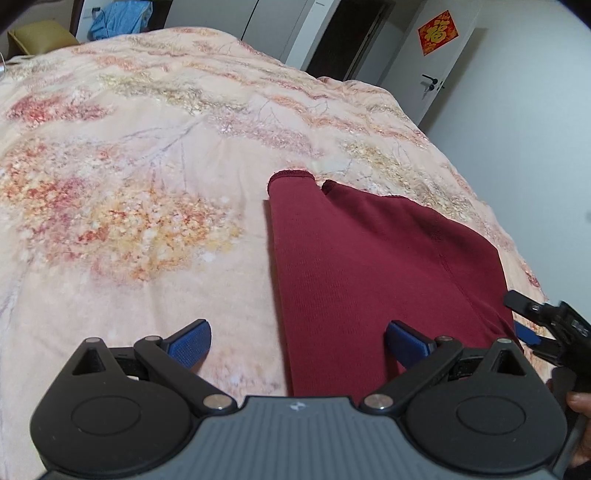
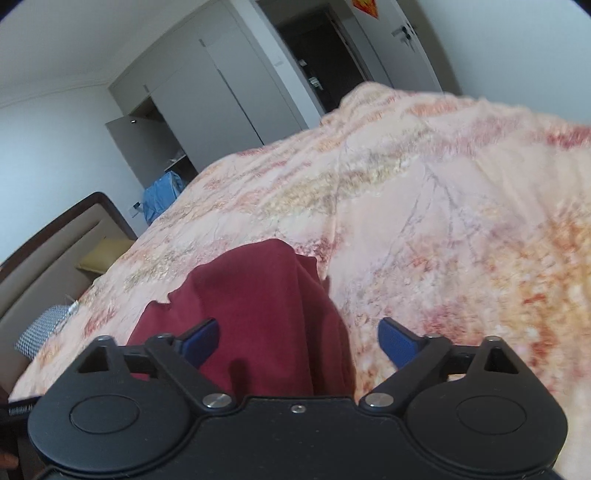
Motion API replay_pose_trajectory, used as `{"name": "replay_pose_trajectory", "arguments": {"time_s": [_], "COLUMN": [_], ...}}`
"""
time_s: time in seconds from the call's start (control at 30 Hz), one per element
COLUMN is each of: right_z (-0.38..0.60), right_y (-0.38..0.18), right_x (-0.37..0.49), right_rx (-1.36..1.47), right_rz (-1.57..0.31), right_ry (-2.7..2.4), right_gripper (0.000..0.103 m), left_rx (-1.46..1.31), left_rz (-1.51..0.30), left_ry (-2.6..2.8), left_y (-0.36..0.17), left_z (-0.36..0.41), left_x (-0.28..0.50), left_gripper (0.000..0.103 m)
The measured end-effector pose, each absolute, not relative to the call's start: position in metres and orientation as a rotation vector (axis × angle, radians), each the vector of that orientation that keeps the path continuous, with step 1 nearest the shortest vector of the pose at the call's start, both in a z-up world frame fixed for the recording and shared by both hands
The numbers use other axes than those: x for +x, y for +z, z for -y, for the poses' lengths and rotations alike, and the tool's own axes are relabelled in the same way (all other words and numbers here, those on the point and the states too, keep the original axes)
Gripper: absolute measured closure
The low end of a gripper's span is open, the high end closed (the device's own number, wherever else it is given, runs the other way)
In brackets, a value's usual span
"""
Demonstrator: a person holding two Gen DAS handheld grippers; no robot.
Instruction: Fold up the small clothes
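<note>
Both the left gripper (image 1: pixel 299 341) and right gripper (image 2: pixel 299 341) gape wide over the maroon garment (image 1: pixel 369 266); door poster (image 1: pixel 437 32) reads "福".

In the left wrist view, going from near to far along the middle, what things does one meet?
Left tongs, open → dark red garment lying on the bed → floral bedspread → dark doorway in the far wall.

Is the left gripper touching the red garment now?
Cannot tell. In the left wrist view the open left gripper straddles the red garment's edge, but no contact or gap shows plainly.
</note>
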State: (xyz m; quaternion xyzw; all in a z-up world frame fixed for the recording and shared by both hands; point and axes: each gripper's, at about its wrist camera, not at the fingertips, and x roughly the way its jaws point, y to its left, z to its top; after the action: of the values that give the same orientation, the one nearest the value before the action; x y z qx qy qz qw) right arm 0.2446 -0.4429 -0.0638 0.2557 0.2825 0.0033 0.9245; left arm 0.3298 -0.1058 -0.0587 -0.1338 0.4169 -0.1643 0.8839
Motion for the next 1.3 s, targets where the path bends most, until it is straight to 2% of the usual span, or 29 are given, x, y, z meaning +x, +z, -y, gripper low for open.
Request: {"name": "replay_pose_trajectory", "arguments": {"time_s": [0.2,0.53,0.6,1.0,1.3], "right_z": [0.439,0.422,0.421,0.409,0.406], "right_y": [-0.080,-0.090,-0.089,-0.075,-0.069], "right_x": [0.266,0.265,0.265,0.263,0.261], "right_rx": [0.548,0.443,0.438,0.376,0.359], "right_rz": [-0.608,-0.611,-0.611,-0.615,-0.610], "right_ry": [0.013,-0.019,-0.011,0.006,0.003], "right_gripper": [0.027,0.030,0.043,0.063,0.066], "left_rx": [-0.265,-0.251,-0.252,-0.284,-0.294], "left_rz": [-0.869,-0.866,-0.868,-0.870,-0.871], "left_ry": [-0.368,-0.401,-0.406,-0.431,-0.428], "left_y": [-0.064,-0.070,-0.070,-0.065,-0.063], "left_z": [0.109,0.112,0.113,0.113,0.112], "left_x": [0.337,0.347,0.348,0.350,0.349], "left_gripper": [0.000,0.000,0.000,0.001,0.002]}}
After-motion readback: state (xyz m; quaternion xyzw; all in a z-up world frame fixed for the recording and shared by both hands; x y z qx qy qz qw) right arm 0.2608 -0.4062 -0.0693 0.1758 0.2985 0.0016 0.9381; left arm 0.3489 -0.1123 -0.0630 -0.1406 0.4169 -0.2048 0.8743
